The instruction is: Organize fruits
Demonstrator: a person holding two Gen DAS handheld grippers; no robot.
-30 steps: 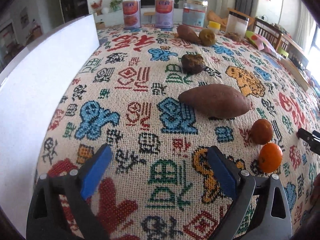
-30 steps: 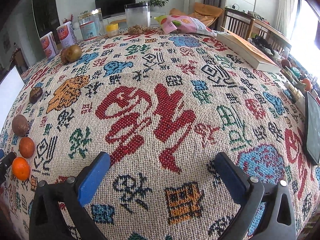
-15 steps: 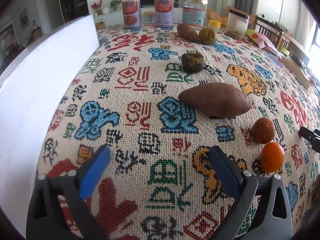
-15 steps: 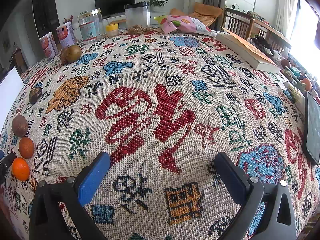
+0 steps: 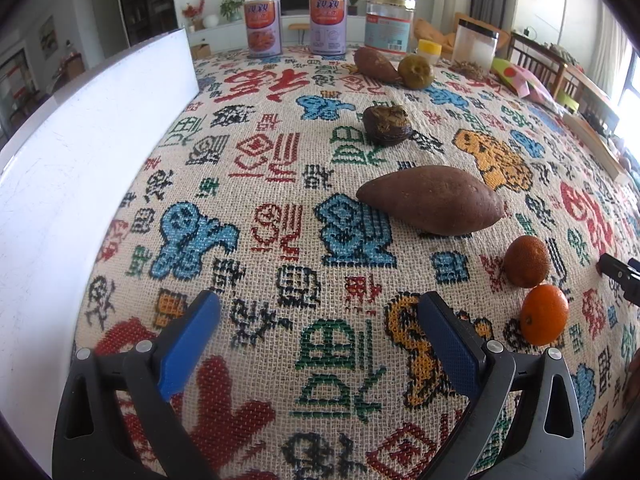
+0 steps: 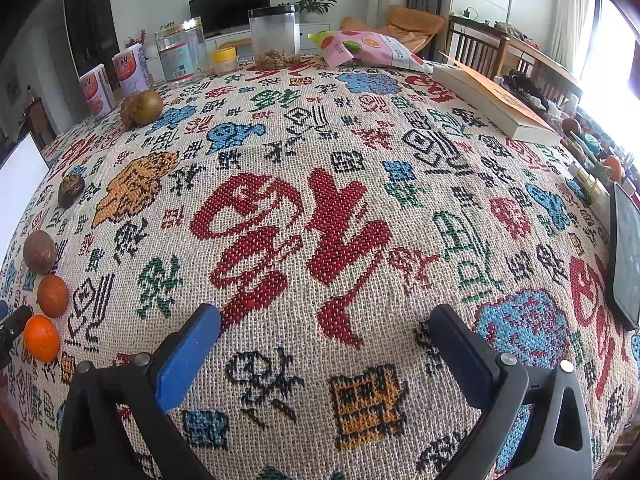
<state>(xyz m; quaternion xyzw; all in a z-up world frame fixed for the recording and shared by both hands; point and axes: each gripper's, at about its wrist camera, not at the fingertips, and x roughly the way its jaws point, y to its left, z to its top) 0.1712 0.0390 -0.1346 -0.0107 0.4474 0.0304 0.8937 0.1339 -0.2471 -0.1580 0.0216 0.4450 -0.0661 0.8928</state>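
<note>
Fruits are all sitting loose on the patterned tabletop, none picked up yet. Left tongs hover low over the cloth with the blue pads spread wide apart, nothing between them. Right tongs are the same deal: wide apart, empty, just over a bare patch of cloth.

Nearest to the left tongs, off to their right, is a bright orange, and touching or almost touching it just beyond is a duller brownish orange. A black tip of the right tongs pokes in at the far right edge next to those two. A bit further ahead lies a big sweet potato on its side, slightly right of centre. Past that is a dark wrinkled fruit, on its own. Further back still, a second sweet potato sits up against a greenish-brown round fruit. At the far edge stand two cans and a clear jar. A white board runs along the left side.

From the right tongs, the whole fruit line is way off to the left; ahead and right there's a book, a snack bag and a plastic canister.
</note>
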